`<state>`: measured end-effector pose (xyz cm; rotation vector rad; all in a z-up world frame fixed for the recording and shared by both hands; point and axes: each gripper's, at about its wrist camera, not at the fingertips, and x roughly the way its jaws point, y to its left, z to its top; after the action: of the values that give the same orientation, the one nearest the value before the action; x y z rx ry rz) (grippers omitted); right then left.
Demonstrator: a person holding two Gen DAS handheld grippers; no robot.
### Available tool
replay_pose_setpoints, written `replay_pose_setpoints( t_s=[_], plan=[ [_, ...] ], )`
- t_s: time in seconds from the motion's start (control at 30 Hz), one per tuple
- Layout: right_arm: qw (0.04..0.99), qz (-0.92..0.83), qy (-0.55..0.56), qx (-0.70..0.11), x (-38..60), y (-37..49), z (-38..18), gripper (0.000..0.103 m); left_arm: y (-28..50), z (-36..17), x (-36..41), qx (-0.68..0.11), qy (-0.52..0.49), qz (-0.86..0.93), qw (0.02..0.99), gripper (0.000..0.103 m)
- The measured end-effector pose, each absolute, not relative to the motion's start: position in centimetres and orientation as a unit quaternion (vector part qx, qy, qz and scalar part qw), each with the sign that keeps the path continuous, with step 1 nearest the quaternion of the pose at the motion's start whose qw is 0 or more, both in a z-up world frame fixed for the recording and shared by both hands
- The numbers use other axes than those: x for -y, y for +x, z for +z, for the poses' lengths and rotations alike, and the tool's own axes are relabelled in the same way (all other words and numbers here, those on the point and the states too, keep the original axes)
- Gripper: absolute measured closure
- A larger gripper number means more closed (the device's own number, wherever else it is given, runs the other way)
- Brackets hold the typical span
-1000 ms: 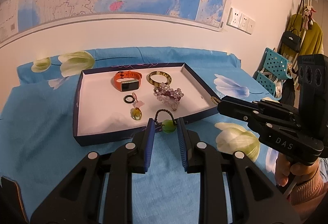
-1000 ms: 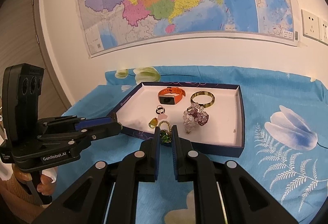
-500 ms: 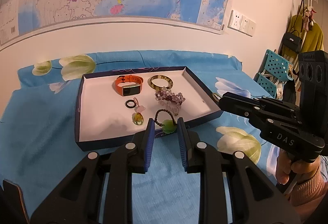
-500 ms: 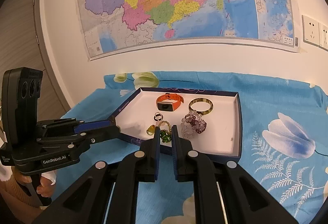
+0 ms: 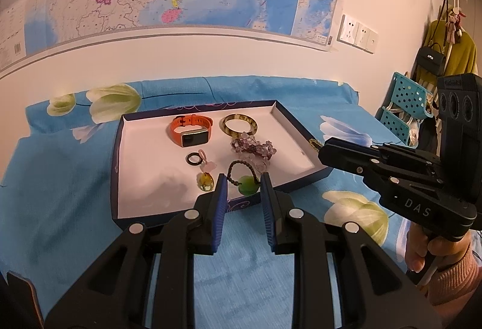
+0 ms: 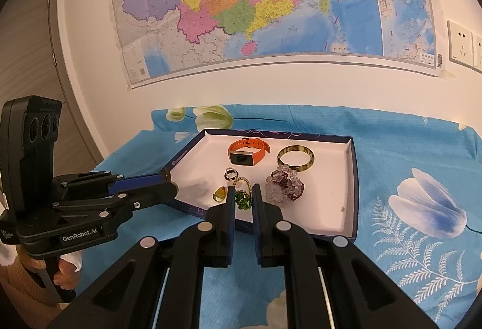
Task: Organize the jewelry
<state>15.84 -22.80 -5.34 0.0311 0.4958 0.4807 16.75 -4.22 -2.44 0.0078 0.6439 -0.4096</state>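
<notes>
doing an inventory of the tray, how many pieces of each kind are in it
Bangle: 1
Beaded bracelets (purple cluster, dark cord with green stone): 2
Orange watch: 1
Black ring: 1
Amber pendant: 1
Total: 6

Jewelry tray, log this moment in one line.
tray: jewelry inside | left tongs: open, empty | right tongs: slightly open, empty

- The right gripper [image 6: 242, 198] hangs over the tray's [image 6: 353, 187] near edge, jaws narrowly apart, a green pendant [image 6: 242, 200] seen between them.
- The tray holds an orange watch [image 6: 247, 150], a bangle [image 6: 295, 159] and a bead bracelet [image 6: 284, 187].
- The left gripper [image 6: 168, 186] is at the tray's left corner.
</notes>
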Motion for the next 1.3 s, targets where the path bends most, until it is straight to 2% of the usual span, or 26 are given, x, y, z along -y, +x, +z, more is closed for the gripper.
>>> replay_pose_setpoints(
  t_s=[1.3],
  plan=[
    [0.942, 0.233, 0.004, -0.242, 21.9, 17.8, -5.3, 0.094, 18.8, -2.6, 4.4, -0.315, 0.012, -0.188, 0.930, 0.080]
  ],
)
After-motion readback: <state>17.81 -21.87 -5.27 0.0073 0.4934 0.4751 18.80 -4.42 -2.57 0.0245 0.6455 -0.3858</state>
